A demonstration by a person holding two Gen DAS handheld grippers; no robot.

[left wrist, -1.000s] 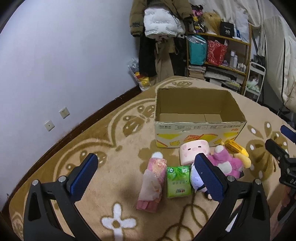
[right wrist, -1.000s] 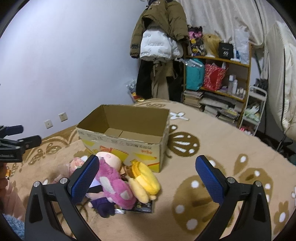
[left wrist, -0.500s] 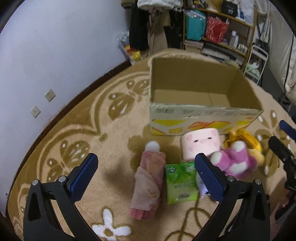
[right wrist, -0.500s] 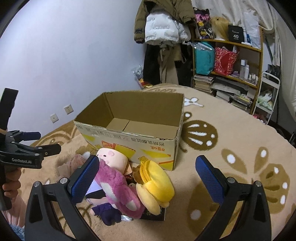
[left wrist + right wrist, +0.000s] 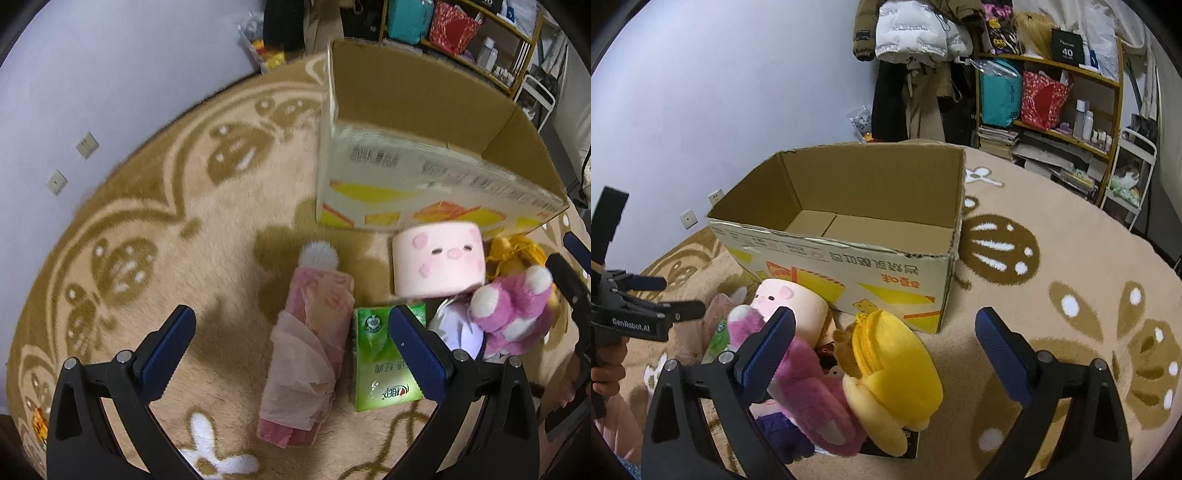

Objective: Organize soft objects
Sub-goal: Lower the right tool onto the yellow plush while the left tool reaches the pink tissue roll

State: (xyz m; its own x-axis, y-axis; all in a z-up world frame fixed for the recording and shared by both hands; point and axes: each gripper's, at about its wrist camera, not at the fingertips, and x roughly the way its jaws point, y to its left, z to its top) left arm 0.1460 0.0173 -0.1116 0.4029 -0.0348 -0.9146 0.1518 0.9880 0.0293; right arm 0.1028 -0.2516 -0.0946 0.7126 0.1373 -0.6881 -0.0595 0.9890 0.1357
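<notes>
An open, empty cardboard box (image 5: pixel 424 177) (image 5: pixel 849 229) stands on the rug. In front of it lie a pink tissue pack (image 5: pixel 306 350), a green tissue pack (image 5: pixel 380 365), a pink pig cushion (image 5: pixel 437 264) (image 5: pixel 792 308), a purple plush (image 5: pixel 513 310) (image 5: pixel 809 384) and a yellow plush (image 5: pixel 890 373). My left gripper (image 5: pixel 291 350) hangs open just above the pink and green packs. To the right, my right gripper (image 5: pixel 884 343) is open over the yellow plush, holding nothing.
A brown patterned rug (image 5: pixel 147 229) covers the floor up to a pale wall (image 5: pixel 92 74) on the left. Behind the box are hanging coats (image 5: pixel 916 37) and a cluttered shelf (image 5: pixel 1052 96). The left gripper (image 5: pixel 646 310) and a hand show at the right view's left edge.
My left gripper has dropped lower and moved in toward the pink and green packs. The right gripper has moved closer to the plush pile and the box.
</notes>
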